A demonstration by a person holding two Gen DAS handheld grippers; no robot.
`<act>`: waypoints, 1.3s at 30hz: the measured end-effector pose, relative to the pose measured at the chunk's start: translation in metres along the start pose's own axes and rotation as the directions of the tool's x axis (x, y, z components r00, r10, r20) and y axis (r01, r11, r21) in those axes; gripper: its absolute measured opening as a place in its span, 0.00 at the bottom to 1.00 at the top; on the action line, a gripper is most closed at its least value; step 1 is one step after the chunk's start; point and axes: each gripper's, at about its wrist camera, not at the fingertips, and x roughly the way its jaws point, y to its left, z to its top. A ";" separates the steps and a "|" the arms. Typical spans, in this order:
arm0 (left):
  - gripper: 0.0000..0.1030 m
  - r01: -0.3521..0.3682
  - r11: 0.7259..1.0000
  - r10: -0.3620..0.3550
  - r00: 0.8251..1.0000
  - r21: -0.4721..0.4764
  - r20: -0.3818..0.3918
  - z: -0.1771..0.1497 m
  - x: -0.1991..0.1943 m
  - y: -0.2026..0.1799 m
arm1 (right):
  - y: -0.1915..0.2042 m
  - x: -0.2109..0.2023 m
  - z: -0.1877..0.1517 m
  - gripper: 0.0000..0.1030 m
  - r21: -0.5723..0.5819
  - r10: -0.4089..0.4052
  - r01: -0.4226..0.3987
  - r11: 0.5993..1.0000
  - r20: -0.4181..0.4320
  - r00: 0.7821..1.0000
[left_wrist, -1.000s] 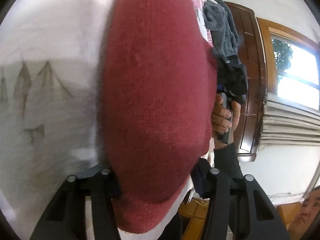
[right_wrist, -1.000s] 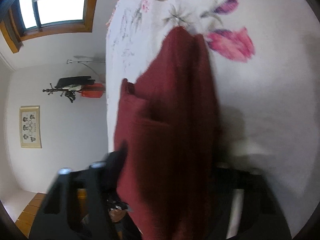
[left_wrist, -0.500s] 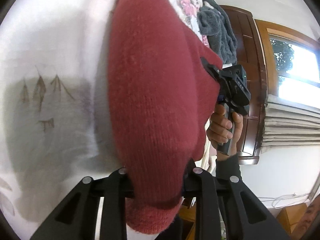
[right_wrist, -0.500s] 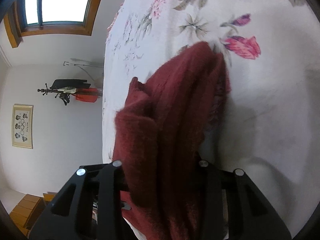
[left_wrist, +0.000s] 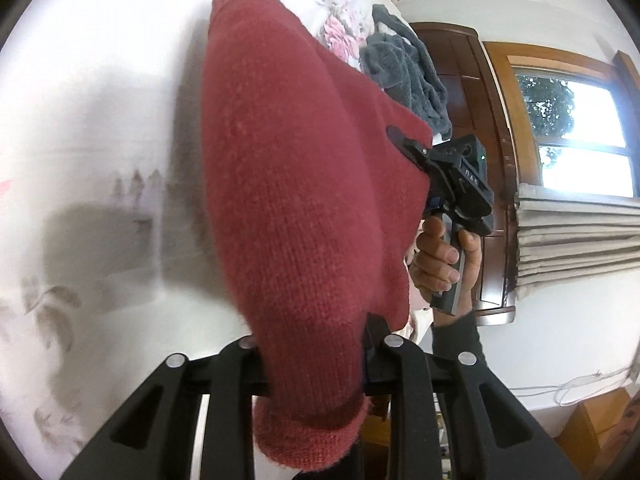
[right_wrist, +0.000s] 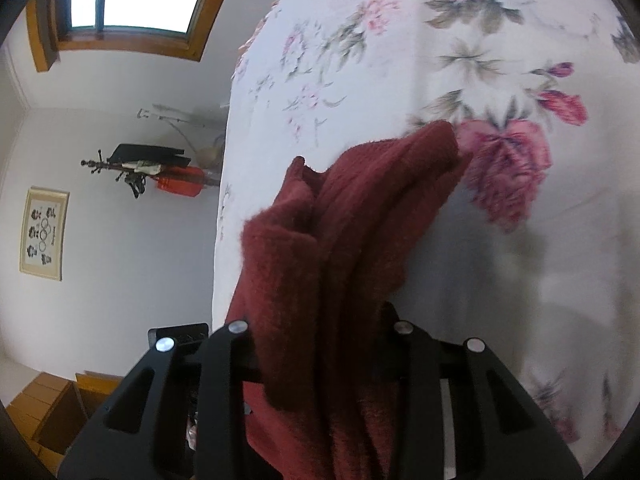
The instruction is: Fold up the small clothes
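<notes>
Red sweater [left_wrist: 296,200] between both tongs' fingers.

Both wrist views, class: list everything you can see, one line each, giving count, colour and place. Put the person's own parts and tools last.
knitted garment: one, dark red, held up over the bed between both tools.
bedsheet: one, white with pink flowers, under the garment.
grey cloth: one, dark grey, crumpled on the bed's far side.
windows: at least one, wood-framed, bright; possibly the same one in both views.
curtain: one, beige, gathered below the window.
wooden cabinet: one, dark brown, beside the window.
coat rack: one, dark, with black and red items, by the wall.
framed picture: one, pale frame, on the wall.
hand: one, gripping the right tool's handle.
left tool: black, shut on the garment.
right tool: black, shut on the garment.
</notes>
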 end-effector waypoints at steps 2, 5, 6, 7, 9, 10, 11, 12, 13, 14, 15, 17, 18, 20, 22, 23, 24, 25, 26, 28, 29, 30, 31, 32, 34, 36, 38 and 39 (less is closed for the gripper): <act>0.24 0.004 1.000 -0.004 1.000 -0.003 0.015 -0.006 -0.012 0.001 | 0.010 0.006 -0.006 0.30 -0.007 0.008 -0.008 1.000 -0.006 1.000; 0.24 0.002 1.000 -0.002 1.000 0.000 0.031 -0.015 -0.027 0.002 | 0.025 0.015 -0.015 0.30 -0.020 0.024 -0.024 1.000 -0.017 1.000; 0.24 0.003 1.000 -0.003 0.999 0.003 0.036 -0.020 -0.032 0.002 | 0.029 0.017 -0.018 0.30 -0.022 0.028 -0.028 0.999 -0.020 0.999; 0.24 0.005 1.000 -0.005 0.999 0.004 0.043 -0.024 -0.039 0.002 | 0.036 0.021 -0.023 0.30 -0.030 0.042 -0.042 0.999 -0.026 0.999; 0.24 0.008 1.000 -0.009 0.998 0.005 0.062 -0.038 -0.054 0.005 | 0.046 0.029 -0.034 0.30 -0.037 0.066 -0.067 0.997 -0.034 0.997; 0.24 0.007 1.000 -0.008 0.998 0.006 0.070 -0.045 -0.061 0.007 | 0.050 0.033 -0.039 0.30 -0.040 0.071 -0.073 0.997 -0.038 0.997; 0.24 0.007 1.000 -0.007 0.997 0.006 0.081 -0.053 -0.069 0.009 | 0.056 0.040 -0.047 0.30 -0.045 0.080 -0.082 0.996 -0.047 0.996; 0.24 0.005 1.000 -0.005 0.996 0.005 0.090 -0.062 -0.077 0.012 | 0.059 0.045 -0.053 0.30 -0.048 0.085 -0.088 0.995 -0.056 0.995; 0.24 0.005 1.000 -0.005 0.995 0.002 0.097 -0.070 -0.082 0.015 | 0.063 0.052 -0.061 0.30 -0.047 0.096 -0.099 0.994 -0.064 0.993; 0.24 0.008 1.000 -0.008 0.994 -0.005 0.107 -0.082 -0.091 0.022 | 0.065 0.057 -0.067 0.30 -0.046 0.103 -0.106 0.993 -0.071 0.992; 0.24 0.007 1.000 -0.006 0.994 -0.007 0.112 -0.090 -0.095 0.025 | 0.067 0.066 -0.076 0.30 -0.048 0.104 -0.109 0.993 -0.086 0.991; 0.24 0.002 1.000 -0.001 0.992 -0.015 0.123 -0.111 -0.103 0.038 | 0.070 0.082 -0.091 0.30 -0.053 0.100 -0.106 0.993 -0.112 0.989; 0.24 0.010 1.000 -0.006 0.992 -0.026 0.128 -0.121 -0.106 0.046 | 0.069 0.093 -0.101 0.30 -0.055 0.096 -0.104 0.993 -0.131 0.987; 0.24 0.026 0.998 -0.017 0.990 -0.059 0.137 -0.143 -0.109 0.066 | 0.064 0.111 -0.115 0.30 -0.051 0.090 -0.100 0.994 -0.164 0.982; 0.24 0.030 0.996 -0.018 0.990 -0.088 0.142 -0.161 -0.108 0.083 | 0.055 0.129 -0.130 0.30 -0.047 0.077 -0.088 0.995 -0.205 0.976; 0.24 0.032 0.993 -0.016 0.989 -0.112 0.146 -0.170 -0.106 0.095 | 0.049 0.135 -0.136 0.30 -0.041 0.071 -0.082 0.996 -0.218 0.973; 0.24 0.034 0.991 -0.014 0.989 -0.133 0.149 -0.175 -0.104 0.105 | 0.040 0.141 -0.139 0.30 -0.024 0.071 -0.078 0.997 -0.232 0.970; 0.26 0.044 0.986 -0.020 0.989 -0.162 0.149 -0.179 -0.101 0.116 | 0.031 0.143 -0.140 0.30 -0.008 0.069 -0.073 0.997 -0.233 0.970; 0.27 0.077 0.977 -0.047 0.987 -0.200 0.152 -0.182 -0.096 0.130 | 0.019 0.144 -0.139 0.31 0.023 0.069 -0.066 0.998 -0.226 0.972; 0.36 0.086 0.964 -0.047 0.986 -0.251 0.160 -0.181 -0.089 0.146 | 0.007 0.144 -0.135 0.40 0.060 0.069 -0.057 0.997 -0.224 0.972; 0.39 0.064 0.962 -0.023 0.988 -0.264 0.155 -0.180 -0.086 0.150 | 0.003 0.144 -0.134 0.43 0.069 0.059 -0.045 0.997 -0.224 0.973; 0.41 0.053 0.961 -0.012 0.989 -0.271 0.149 -0.179 -0.083 0.150 | 0.002 0.142 -0.133 0.47 0.081 0.051 -0.034 0.996 -0.226 0.973; 0.47 0.036 0.959 0.002 0.991 -0.280 0.135 -0.178 -0.083 0.148 | 0.003 0.138 -0.133 0.49 0.083 0.044 -0.026 0.996 -0.222 0.974; 0.50 0.007 0.961 0.027 0.993 -0.278 0.119 -0.178 -0.086 0.145 | 0.007 0.130 -0.132 0.49 0.078 0.029 -0.014 0.997 -0.199 0.980; 0.61 -0.118 0.959 0.150 0.982 -0.256 0.111 -0.179 -0.101 0.130 | 0.021 0.101 -0.135 0.53 0.047 0.026 -0.021 0.999 -0.116 0.993; 0.62 -0.300 0.932 0.334 0.928 -0.203 0.166 -0.183 -0.126 0.107 | 0.030 0.077 -0.142 0.53 0.021 -0.013 0.014 1.000 -0.048 0.999; 0.62 -0.423 0.899 0.437 0.861 -0.110 0.259 -0.190 -0.145 0.072 | 0.040 0.071 -0.153 0.52 -0.002 0.002 -0.002 1.000 -0.038 0.999; 0.62 -0.399 0.915 0.399 0.872 -0.062 0.284 -0.190 -0.147 0.057 | 0.045 0.073 -0.161 0.51 -0.023 -0.006 0.005 1.000 -0.049 0.999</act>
